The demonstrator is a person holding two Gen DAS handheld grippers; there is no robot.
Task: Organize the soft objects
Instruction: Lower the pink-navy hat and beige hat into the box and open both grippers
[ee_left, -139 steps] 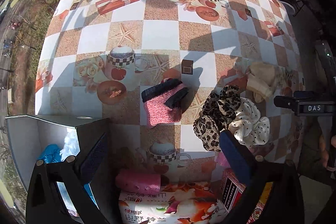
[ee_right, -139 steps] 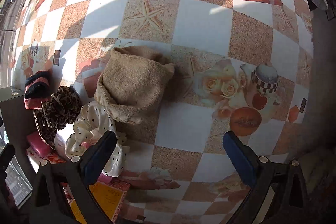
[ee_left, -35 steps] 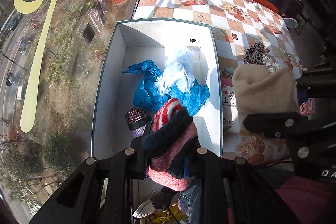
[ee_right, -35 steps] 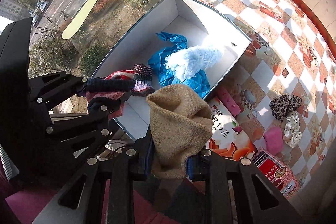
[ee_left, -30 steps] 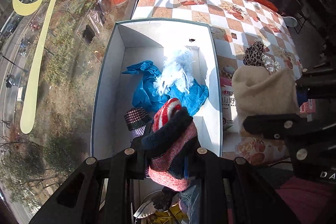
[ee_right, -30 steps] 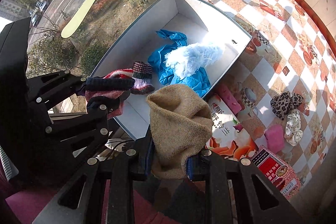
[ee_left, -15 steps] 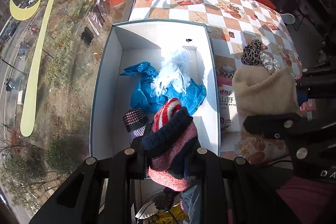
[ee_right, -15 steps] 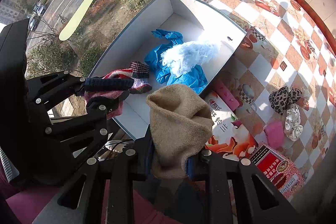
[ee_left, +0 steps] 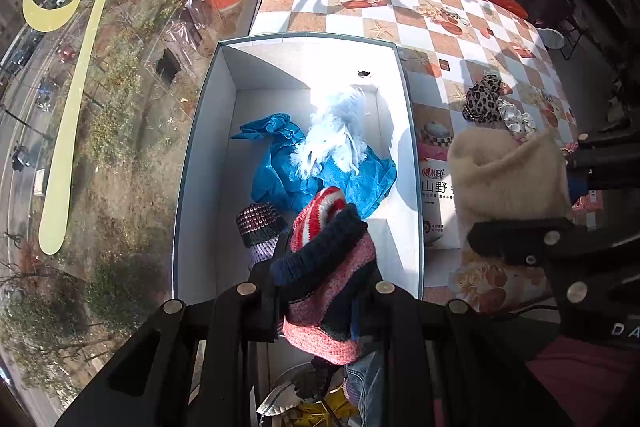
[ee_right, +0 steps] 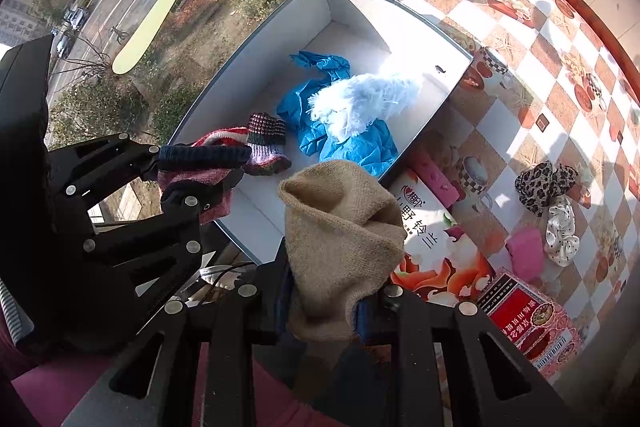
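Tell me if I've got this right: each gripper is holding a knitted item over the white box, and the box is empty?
Not quite. The white box isn't empty: the left wrist view shows a blue cloth and a white fluffy item inside. Both grippers do hold knitted items.

Your table (ee_right: 516, 99) with the checkered, printed cloth is carrying an open white box (ee_left: 208, 163) sitting along its window-side edge. Just beside the box's long wall a flowered tissue pack (ee_right: 432, 239) is lying, with a red printed carton (ee_right: 532, 323) next to it. Farther in, a leopard scrunchie (ee_right: 540, 183), a polka-dot scrunchie (ee_right: 560, 227) and a pink cloth (ee_right: 524, 251) are resting close together.
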